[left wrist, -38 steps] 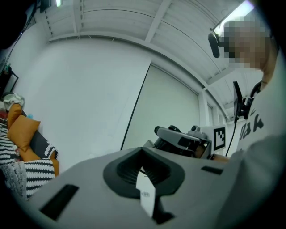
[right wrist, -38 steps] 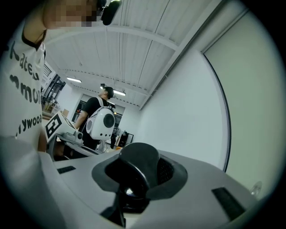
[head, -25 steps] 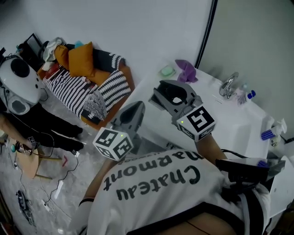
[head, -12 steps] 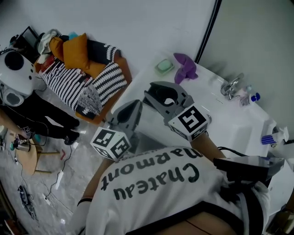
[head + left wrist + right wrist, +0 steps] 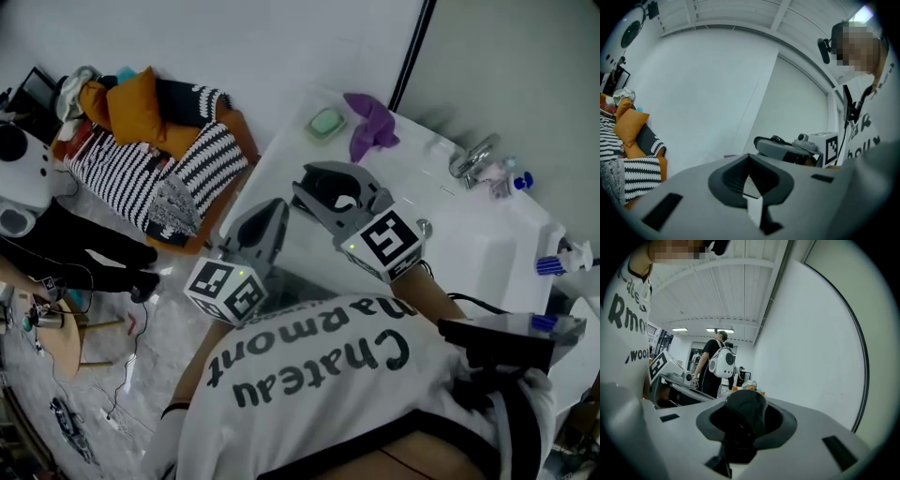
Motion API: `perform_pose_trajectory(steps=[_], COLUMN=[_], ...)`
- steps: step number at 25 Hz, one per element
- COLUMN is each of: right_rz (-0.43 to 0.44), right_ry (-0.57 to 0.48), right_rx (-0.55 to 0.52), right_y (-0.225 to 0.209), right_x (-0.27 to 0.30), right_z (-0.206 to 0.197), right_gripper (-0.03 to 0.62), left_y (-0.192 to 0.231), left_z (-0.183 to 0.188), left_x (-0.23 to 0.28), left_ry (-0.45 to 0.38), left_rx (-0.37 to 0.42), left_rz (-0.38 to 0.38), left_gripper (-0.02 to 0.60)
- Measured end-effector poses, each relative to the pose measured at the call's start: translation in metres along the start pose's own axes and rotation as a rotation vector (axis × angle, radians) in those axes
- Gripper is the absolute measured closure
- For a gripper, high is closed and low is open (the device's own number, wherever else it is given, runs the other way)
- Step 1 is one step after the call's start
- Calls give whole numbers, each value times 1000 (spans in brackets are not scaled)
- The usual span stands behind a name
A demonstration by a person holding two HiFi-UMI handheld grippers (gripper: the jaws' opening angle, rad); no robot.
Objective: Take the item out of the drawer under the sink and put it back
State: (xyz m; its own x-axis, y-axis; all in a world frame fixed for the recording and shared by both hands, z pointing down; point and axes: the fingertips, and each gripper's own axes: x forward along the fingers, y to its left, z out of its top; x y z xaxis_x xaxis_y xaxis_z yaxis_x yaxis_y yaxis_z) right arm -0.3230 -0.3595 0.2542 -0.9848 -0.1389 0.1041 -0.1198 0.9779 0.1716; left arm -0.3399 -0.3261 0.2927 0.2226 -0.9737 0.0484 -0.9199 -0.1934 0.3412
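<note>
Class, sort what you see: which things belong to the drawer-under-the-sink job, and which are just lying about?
Job: sink counter; left claw; right claw. Drawer not in view.
Lying about: purple cloth; green soap; striped cushions; orange pillow.

2 grippers point(image 5: 270, 223) point(image 5: 323, 189), 1 faucet point(image 5: 472, 157), 1 purple cloth point(image 5: 367, 124)

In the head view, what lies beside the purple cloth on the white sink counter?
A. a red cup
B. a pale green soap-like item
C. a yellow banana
B: a pale green item lies just left of the purple cloth on the counter.
</note>
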Motion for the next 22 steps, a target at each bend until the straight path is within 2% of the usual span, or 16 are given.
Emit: perform_pose_trajectory(steps=[5, 15, 18, 22], right_rz=[-72, -182, -214, -244], right_ry=[26, 94, 119, 160], right_rx=[24, 110, 117, 135], right_y=[-19, -32, -32, -27], right_x=[9, 50, 59, 70], right_z=[-3, -29, -40, -59], right_gripper=[479, 479, 479, 479], left_y=[9, 64, 74, 92], left_z=[6, 25, 23, 11], left_x=[22, 38, 40, 42], left_ry=[32, 83, 86, 122], left_rx=[2, 18, 11, 7], left_rz=[-82, -177, -219, -235], left_gripper=[572, 572, 572, 572])
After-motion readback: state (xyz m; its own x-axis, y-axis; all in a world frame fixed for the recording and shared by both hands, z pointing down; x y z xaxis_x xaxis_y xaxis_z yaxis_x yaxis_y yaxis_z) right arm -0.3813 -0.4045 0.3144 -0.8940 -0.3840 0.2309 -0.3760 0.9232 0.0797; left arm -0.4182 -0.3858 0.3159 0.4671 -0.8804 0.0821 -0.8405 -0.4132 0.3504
